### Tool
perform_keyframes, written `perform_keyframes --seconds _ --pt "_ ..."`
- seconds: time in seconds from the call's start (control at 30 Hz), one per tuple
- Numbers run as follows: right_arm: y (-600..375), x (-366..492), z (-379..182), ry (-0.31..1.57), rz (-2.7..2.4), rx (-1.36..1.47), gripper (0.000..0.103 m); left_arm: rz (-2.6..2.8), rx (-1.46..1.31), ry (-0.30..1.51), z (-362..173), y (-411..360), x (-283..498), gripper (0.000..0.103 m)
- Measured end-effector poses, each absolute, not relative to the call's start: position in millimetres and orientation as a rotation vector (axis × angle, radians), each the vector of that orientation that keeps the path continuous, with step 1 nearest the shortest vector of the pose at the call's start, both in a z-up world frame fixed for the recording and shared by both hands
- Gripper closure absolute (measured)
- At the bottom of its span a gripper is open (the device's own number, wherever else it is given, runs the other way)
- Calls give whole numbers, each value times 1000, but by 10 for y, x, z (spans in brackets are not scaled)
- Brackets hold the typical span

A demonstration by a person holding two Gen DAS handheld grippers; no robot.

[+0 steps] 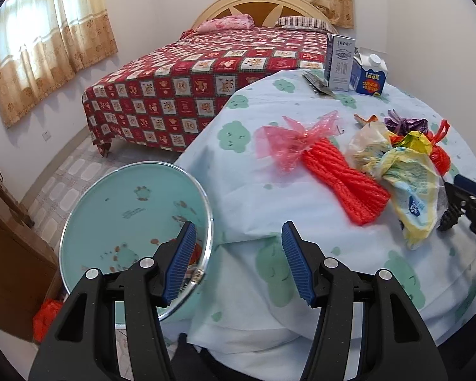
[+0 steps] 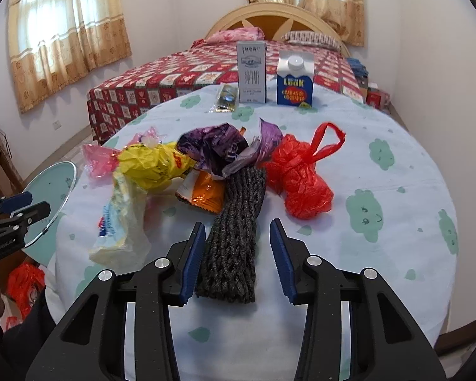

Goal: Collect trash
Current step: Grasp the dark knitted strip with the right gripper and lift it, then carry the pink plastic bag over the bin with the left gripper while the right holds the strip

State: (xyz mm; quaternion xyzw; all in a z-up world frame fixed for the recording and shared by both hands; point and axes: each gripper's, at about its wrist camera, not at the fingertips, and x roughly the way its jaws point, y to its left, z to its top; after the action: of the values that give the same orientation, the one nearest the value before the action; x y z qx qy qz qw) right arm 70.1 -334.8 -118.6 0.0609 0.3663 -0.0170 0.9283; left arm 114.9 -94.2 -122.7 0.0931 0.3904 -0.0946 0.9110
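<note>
A heap of trash lies on the round table (image 2: 365, 254): a dark grey knitted bundle (image 2: 234, 241), yellow bag (image 2: 152, 165), purple bag (image 2: 212, 146), orange packet (image 2: 206, 193), red bag (image 2: 301, 177) and pale bag (image 2: 123, 222). My right gripper (image 2: 238, 260) straddles the near end of the grey bundle. Its left pad is against the bundle and its right pad stands clear, so it is open. My left gripper (image 1: 238, 263) hangs open and empty over the table's edge, beside the mint bin (image 1: 136, 222). A pink bag (image 1: 288, 143) and an orange-red knitted bundle (image 1: 342, 181) lie ahead of it.
A tall white carton (image 2: 252, 73), a blue carton (image 2: 294, 79) and a dark wrapper (image 2: 226, 98) stand at the table's far side. Behind is a bed with a red patterned cover (image 1: 181, 95). A wooden cabinet (image 1: 12, 254) and a red bag (image 1: 46, 317) sit by the bin.
</note>
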Motion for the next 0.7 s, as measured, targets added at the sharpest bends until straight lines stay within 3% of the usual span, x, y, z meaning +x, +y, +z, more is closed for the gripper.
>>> perform_keyframes --seconds 0.1,0.27,0.7 --pt "-3348 799 -1263 800 -16 151 65 -196 188 809 -1248 -942 1148 47" --pt "-3318 771 -1296 819 29 162 90 -186 171 808 -1226 -845 1179 47" --pt "-3435 358 -824 610 -52 116 91 -217 170 750 -1004 -1051 1391 47"
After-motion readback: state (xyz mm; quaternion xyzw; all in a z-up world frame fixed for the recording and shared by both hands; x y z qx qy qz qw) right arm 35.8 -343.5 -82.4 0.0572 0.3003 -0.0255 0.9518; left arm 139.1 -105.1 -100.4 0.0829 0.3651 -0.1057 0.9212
